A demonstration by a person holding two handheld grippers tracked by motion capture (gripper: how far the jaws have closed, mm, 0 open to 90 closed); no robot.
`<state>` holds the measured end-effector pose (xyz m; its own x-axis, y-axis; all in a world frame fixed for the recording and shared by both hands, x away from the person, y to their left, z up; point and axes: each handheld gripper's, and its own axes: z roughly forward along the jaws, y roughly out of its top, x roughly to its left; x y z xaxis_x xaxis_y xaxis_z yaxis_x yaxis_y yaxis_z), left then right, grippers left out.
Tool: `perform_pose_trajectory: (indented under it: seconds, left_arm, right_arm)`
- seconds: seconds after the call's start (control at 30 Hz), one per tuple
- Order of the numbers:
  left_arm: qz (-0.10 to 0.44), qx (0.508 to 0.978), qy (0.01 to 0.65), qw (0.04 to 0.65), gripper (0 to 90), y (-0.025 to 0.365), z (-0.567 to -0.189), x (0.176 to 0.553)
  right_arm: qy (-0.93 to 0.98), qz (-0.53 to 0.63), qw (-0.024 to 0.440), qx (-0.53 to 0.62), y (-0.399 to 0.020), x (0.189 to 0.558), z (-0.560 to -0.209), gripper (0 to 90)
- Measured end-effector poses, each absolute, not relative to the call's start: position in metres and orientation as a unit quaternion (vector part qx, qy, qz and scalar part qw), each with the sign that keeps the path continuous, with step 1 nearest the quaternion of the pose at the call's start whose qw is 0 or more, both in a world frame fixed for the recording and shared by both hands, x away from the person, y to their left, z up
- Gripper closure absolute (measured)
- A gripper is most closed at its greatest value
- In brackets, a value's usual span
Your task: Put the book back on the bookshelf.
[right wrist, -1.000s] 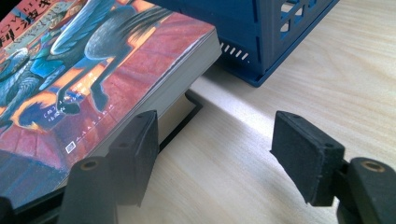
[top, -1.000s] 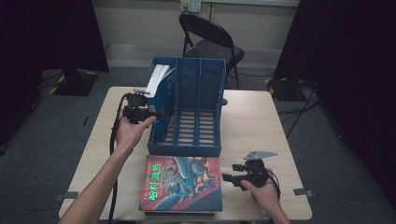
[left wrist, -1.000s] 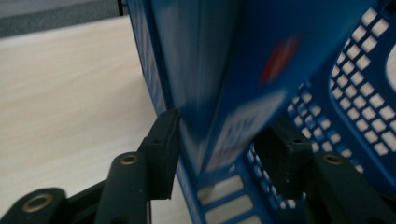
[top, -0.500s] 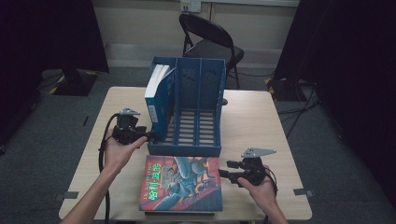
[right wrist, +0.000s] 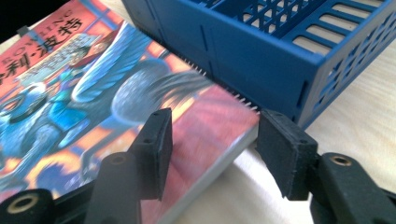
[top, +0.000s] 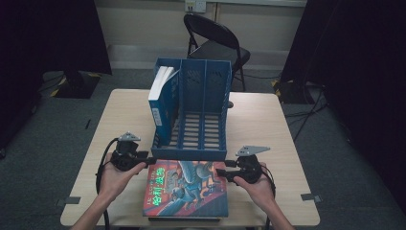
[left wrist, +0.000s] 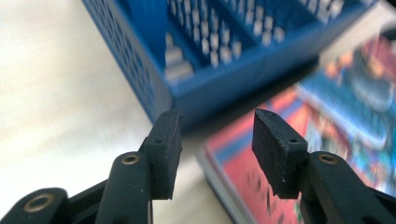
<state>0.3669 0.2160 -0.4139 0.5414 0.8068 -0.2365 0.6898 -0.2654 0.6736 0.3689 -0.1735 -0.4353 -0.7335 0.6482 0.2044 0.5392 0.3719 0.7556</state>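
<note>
Paperback book (top: 186, 188) with a glossy, brightly illustrated cover in red, blue and orange lies flat on the tabletop (top: 258, 122), just in front of the blue file rack (top: 194, 112), its far edge close against the rack's front wall. Its thick page block shows as a pale edge in the right gripper view, where the book (right wrist: 116, 107) fills the left side.

File rack is rigid blue plastic, three compartments wide, with slotted floor and perforated walls; an upright white-edged book (top: 160, 96) stands in its left compartment.

Left gripper (top: 152, 161) hovers at the near left corner of the rack, by the book's far left corner; in its own view the left gripper (left wrist: 212, 140) has its matte black, blocky jaws wide apart with nothing between them. Half a second ago it was farther back, beside the rack's left wall. Right gripper (top: 221, 172) sits at the book's right edge, in front of the rack's right corner, much as before; the right gripper (right wrist: 212, 144) stands wide, straddling the book's corner without closing on it.

Behind the rack, beyond the tabletop, a black folding chair (top: 215, 40) stands on grey carpet.
</note>
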Motion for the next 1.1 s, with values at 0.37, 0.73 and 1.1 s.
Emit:
perform_pose_trajectory:
  seconds: [0.37, 0.73, 1.1]
  left_arm:
    - [0.067, 0.801, 0.445, 0.394, 60.1, 0.216, -0.426, 0.350]
    - [0.065, 0.791, 0.436, 0.423, 60.8, 0.218, -0.434, 0.347]
    - [0.082, 0.797, 0.421, 0.426, 58.5, 0.209, -0.435, 0.344]
  right_arm:
    - [0.822, 0.443, 0.064, 0.354, -0.161, 0.378, -0.441, 40.6]
    - [0.834, 0.430, 0.088, 0.335, -0.165, 0.364, -0.433, 53.1]
    - [0.839, 0.428, 0.082, 0.326, -0.173, 0.335, -0.433, 56.2]
